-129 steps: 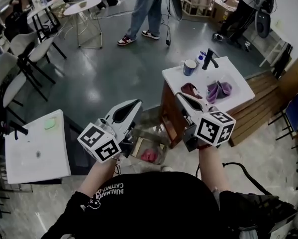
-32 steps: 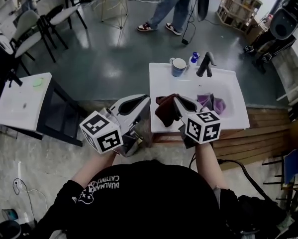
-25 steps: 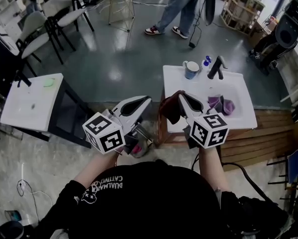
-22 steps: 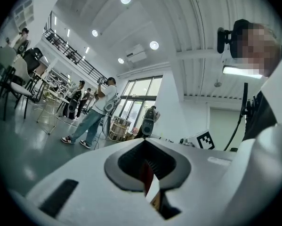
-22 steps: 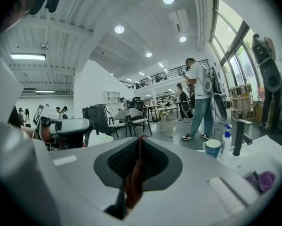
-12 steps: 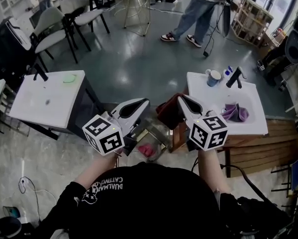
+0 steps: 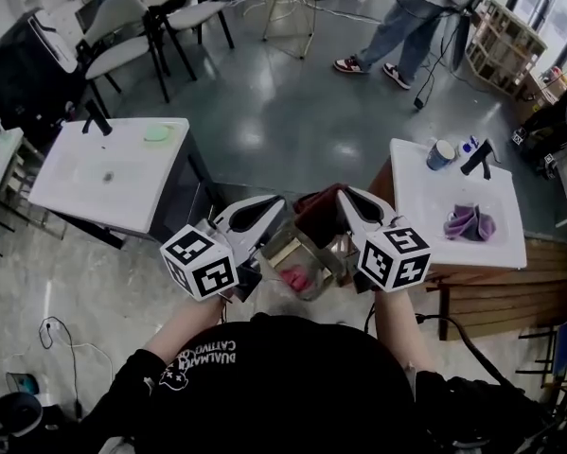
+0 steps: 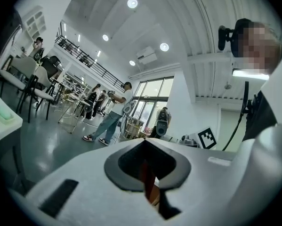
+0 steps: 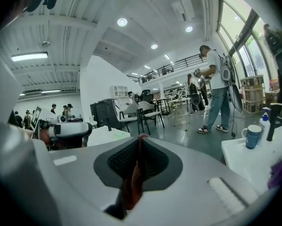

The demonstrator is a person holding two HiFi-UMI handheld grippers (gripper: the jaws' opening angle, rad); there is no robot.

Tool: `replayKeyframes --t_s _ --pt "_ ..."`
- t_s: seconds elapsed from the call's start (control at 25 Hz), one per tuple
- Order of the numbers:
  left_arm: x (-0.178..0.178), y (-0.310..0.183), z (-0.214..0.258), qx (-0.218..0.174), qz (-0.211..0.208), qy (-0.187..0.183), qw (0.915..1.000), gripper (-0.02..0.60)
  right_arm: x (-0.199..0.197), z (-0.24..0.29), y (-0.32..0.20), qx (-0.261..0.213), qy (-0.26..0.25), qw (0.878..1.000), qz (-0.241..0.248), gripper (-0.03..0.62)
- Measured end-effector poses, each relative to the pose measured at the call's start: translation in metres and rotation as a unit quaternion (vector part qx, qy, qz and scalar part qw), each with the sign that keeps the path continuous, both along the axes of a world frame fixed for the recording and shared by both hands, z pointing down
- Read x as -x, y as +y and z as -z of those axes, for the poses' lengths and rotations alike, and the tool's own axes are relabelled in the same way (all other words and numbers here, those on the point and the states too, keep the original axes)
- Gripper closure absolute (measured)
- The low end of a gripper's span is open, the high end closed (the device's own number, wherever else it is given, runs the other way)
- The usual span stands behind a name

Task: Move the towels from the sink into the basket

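Right gripper (image 7: 347, 199): jaws pinch the dark red towel (image 7: 319, 216), centre of frame, at the upper edge of the basket (image 7: 285, 250).
Left gripper (image 7: 274, 206): jaws pressed together, nothing held, just left of that towel.
Basket: pink towel (image 7: 298, 280) inside.
Sink (image 7: 425, 197): right of frame, purple towel (image 7: 469, 223) lying in the bowl.

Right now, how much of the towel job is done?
Done: a pink towel already lies in the basket. In hand: the right gripper is shut on a dark red towel, close by the basket. Left to do: a purple towel lies in the sink.
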State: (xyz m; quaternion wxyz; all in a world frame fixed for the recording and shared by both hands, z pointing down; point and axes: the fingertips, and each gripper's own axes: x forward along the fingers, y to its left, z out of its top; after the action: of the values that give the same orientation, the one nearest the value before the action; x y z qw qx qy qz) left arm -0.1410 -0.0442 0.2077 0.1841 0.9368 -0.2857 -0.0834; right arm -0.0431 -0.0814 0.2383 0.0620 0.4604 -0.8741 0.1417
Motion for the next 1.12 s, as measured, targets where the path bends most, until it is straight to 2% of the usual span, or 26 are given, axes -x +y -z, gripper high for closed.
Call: replayKeyframes --t_s 0.12,0.32,0.52,0.8,0.96,1.12 --pt "0.009 -0.004 -0.012 0.014 0.004 -0.003 0.9999 0.584 0.011 -0.009 -0.001 0.018 -0.007 1.000 0.002 0.569" --pt "0.022 -0.006 -0.041 0.043 0.004 -0.001 0.9991 0.584 0.025 -0.015 0.002 0.035 -0.051 0.998 0.006 0.569" --pt "0.033 -0.005 -0.080 0.087 0.015 0.006 0.9961 0.584 0.031 -0.049 0.007 0.065 -0.025 0.998 -0.002 0.569" --pt "0.037 -0.011 -0.135 0.141 0.021 0.007 0.9898 0.584 0.049 -0.121 0.002 0.148 -0.007 0.989 0.013 0.569" --pt "0.037 -0.025 -0.166 0.154 0.023 -0.007 0.9878 0.584 0.061 -0.160 -0.015 0.178 -0.006 0.984 0.031 0.569" --pt "0.040 -0.038 -0.205 0.177 0.034 -0.039 0.9829 0.584 0.070 -0.206 -0.030 0.212 -0.011 0.976 0.040 0.569"
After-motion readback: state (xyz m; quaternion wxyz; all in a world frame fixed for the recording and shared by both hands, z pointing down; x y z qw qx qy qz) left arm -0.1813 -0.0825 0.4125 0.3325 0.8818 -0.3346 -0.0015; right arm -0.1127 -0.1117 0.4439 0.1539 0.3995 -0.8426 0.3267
